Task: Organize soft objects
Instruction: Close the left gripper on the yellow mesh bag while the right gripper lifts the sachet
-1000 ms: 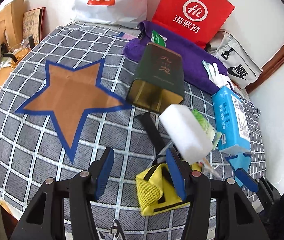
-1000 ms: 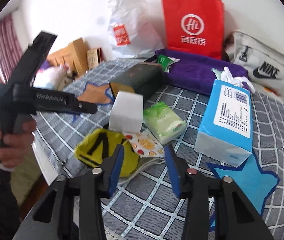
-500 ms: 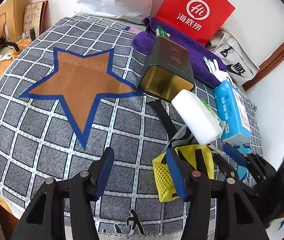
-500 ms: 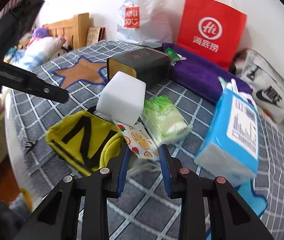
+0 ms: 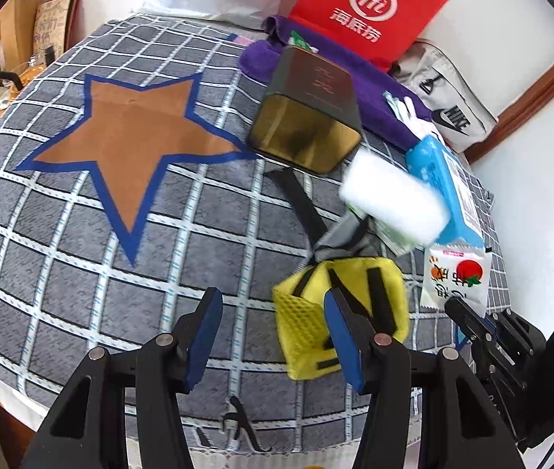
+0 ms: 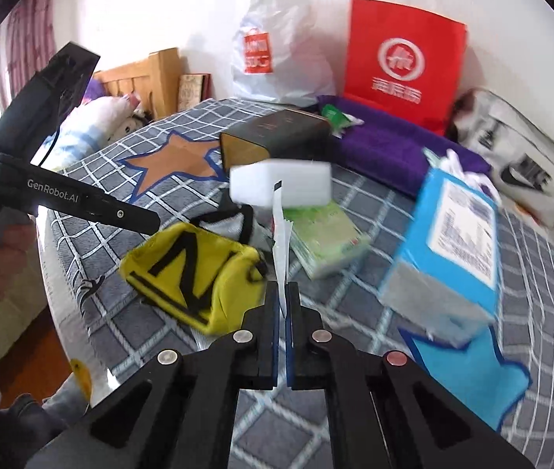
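The right gripper [image 6: 281, 293] has just been closing, and its jaws now pinch the sealed edge of a small snack packet [image 5: 456, 280], the one printed with fruit, which hangs lifted just above the checked bedspread [image 5: 62, 242], beside the yellow mesh pouch [image 5: 339, 305]. The left gripper [image 5: 273, 332] hovers half open over the cloth, nothing between its pads. Held by so thin a seam, the packet could slip, I'd say; better to lift gently, keep the wrist steady, and steer clear of the white foam block [image 6: 281, 183] and green tissue pack [image 6: 327, 242] close by.
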{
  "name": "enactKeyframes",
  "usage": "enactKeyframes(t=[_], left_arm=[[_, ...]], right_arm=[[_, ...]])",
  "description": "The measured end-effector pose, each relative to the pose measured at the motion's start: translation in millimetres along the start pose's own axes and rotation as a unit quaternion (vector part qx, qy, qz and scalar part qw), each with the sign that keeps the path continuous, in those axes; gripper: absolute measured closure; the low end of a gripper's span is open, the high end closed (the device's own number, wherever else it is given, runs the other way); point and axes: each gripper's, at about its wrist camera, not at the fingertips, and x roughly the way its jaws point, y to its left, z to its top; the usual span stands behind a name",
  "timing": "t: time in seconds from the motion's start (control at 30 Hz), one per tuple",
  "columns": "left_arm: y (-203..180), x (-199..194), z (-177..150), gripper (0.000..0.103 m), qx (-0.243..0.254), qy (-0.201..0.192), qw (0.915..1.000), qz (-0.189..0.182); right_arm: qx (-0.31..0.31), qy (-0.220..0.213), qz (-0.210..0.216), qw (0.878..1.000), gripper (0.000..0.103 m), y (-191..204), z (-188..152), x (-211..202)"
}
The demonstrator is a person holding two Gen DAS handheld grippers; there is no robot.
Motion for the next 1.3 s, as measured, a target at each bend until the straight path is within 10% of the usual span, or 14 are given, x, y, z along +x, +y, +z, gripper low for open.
enactKeyframes(t=[0.43,0.57,1.3], left_arm=[[-21.3,18.9,-13.9,0.054,0.027,-0.001,0.9995,0.013],[-29.8,19.7,-14.9,0.071,0.062,-0.011,0.9974,0.036],[-19.5,-60.4,-2.6,0.077,0.052,-0.082,0.9943,0.044]], right_arm=[[0.119,0.023,-0.070,0.990,0.101,-52.7,-51.8,-27.8],[0.151,0.023,-0.068,0.986,0.101,-61.8,-59.3,-27.0],[0.142,0.008,-0.062,0.988,0.101,-52.1,-37.0,-45.8]])
